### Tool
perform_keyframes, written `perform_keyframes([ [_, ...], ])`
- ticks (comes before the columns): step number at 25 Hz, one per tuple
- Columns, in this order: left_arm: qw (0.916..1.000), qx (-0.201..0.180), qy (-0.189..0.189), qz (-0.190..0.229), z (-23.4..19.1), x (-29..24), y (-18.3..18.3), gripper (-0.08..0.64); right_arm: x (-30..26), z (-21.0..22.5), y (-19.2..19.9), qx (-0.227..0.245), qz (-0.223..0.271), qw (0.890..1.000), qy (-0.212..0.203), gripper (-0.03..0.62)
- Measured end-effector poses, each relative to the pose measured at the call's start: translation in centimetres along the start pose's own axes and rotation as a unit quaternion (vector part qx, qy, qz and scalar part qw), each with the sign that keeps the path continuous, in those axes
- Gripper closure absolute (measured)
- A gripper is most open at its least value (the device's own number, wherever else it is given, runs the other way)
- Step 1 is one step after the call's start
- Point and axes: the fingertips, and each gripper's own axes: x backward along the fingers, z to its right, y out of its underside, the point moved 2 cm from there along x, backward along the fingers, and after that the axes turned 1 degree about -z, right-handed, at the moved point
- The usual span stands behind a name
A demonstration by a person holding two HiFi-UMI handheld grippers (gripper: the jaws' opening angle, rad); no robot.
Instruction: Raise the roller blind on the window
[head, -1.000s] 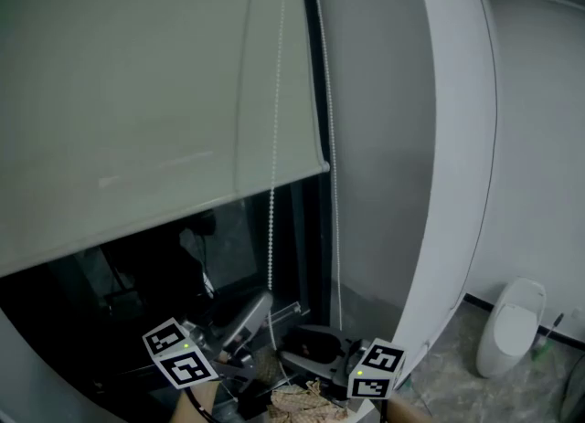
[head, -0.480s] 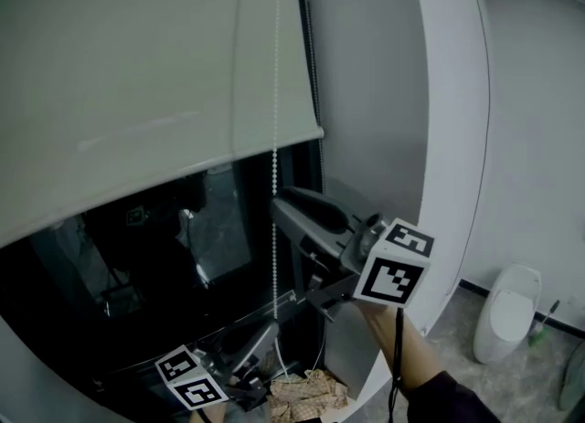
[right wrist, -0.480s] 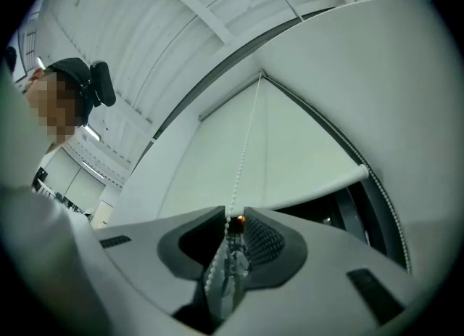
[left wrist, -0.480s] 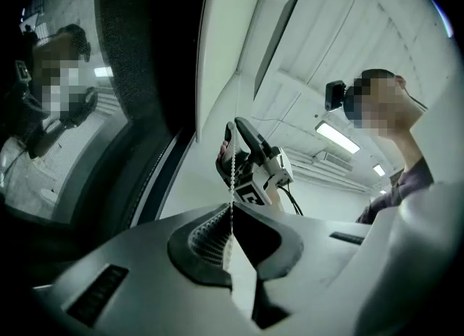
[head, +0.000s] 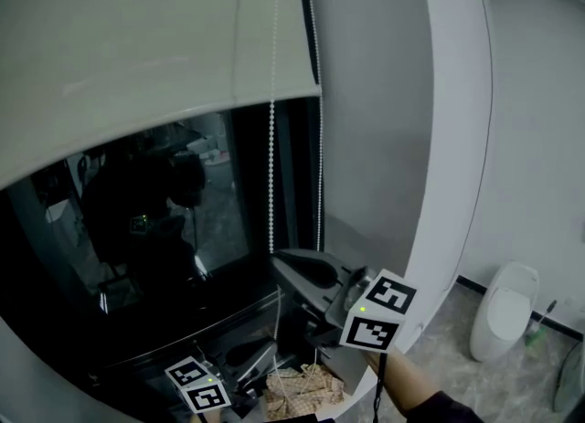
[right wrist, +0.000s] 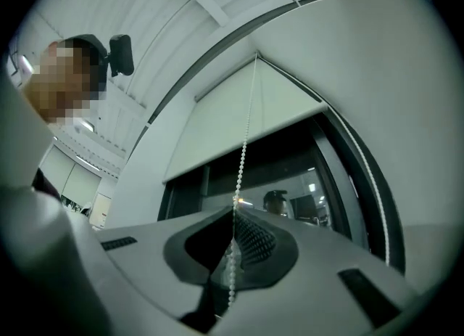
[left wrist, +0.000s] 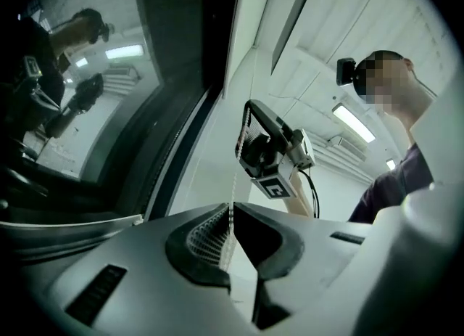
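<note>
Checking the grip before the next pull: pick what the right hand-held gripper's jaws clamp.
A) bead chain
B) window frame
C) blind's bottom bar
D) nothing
A: the right hand-held gripper has just closed its jaws on the bead chain running between them.

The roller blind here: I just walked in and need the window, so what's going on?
A person with a gripper in each hand is working the bead chain of the roller blind. The right gripper, higher up, has just been closing its jaws and now pinches the chain. The left gripper, lower down, also has its jaws shut on it. The blind's bottom edge sits partway up, dark window glass showing beneath.
</note>
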Motion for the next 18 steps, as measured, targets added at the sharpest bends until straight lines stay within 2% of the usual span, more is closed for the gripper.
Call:
perform_keyframes([
  [2, 0.9997, 0.009, -0.001, 0.022, -0.7, 0.4, -1.2, 0.540, 0.8, -0.3, 1.6, 0.002, -0.014, 1.000, 0.005, 0.575],
  [4, 0.9984, 0.004, 0.005, 0.057, -0.7, 0.5, -4.4, 0.538, 1.2, -0.6, 3.2, -0.001, -0.032, 0.999, 0.004, 0.575],
  [8, 0.9931, -0.056, 0.030, 0.099, 1.6, -0.6, -13.2, 0.537, 1.9, -1.0, 5.8, -0.031, -0.055, 0.998, 0.003, 0.575],
  [10, 0.9887, -0.090, 0.038, 0.113, 3.0, -1.3, -16.3, 0.537, 2.6, -1.3, 7.5, -0.041, -0.063, 0.997, 0.002, 0.575],
  [14, 0.9810, -0.150, 0.050, 0.112, 5.2, -3.5, -19.9, 0.534, 3.6, -2.1, 9.2, -0.052, -0.069, 0.996, -0.005, 0.575],
  [18, 0.9780, -0.165, 0.069, 0.108, 6.4, -5.8, -21.3, 0.508, 4.1, -2.8, 10.9, -0.058, -0.078, 0.995, -0.011, 0.575],
])
